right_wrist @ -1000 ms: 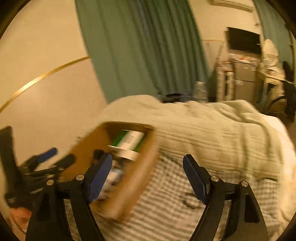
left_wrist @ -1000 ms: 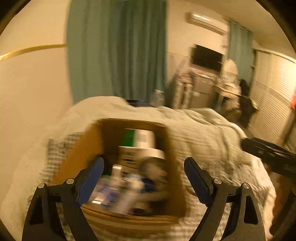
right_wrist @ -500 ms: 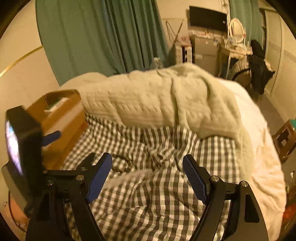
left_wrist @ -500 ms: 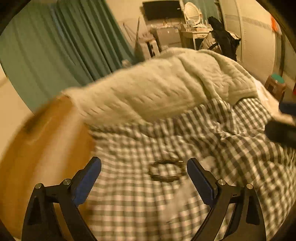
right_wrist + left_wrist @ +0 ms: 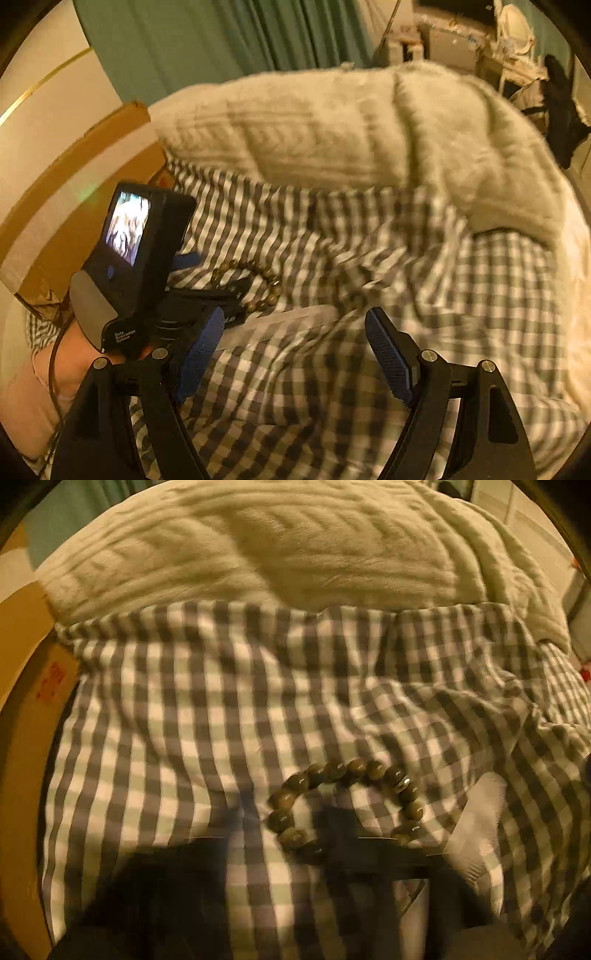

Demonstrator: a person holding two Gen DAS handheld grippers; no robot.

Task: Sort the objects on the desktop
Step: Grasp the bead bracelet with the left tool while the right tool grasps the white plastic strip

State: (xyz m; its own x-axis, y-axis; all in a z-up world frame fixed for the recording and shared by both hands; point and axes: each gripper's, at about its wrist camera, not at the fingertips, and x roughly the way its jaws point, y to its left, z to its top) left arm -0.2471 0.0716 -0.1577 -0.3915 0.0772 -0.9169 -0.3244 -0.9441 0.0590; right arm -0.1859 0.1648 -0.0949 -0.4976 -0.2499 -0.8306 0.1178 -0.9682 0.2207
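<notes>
**Left gripper lowered at bead bracelet on checked sheet**

A bead bracelet [image 5: 345,806] is seen lying as a loop on the grey-and-white checked sheet [image 5: 207,709], close in front of the left wrist camera. In that view the left gripper's own fingers are lost in dark blur along the lower edge, so whether they are open or closed cannot be told.

From the right wrist view, the left gripper [image 5: 221,291] is seen low over the sheet, pitched forward, with its dark tip reaching to the bracelet [image 5: 255,284]; contact cannot be judged. Its camera unit with a lit screen [image 5: 127,229] is turned toward the right wrist camera, and the holding hand [image 5: 74,365] is partly visible beneath it.

The right gripper [image 5: 295,350] is held above the sheet, to the right of the left one, with its blue-padded fingers [image 5: 388,354] spread wide and nothing between them.

A cardboard box [image 5: 85,184] is seen at the left, against the sheet's edge. A cream knitted blanket [image 5: 277,546] is bunched beyond the sheet. A pale strip [image 5: 476,823] lies just right of the bracelet.
</notes>
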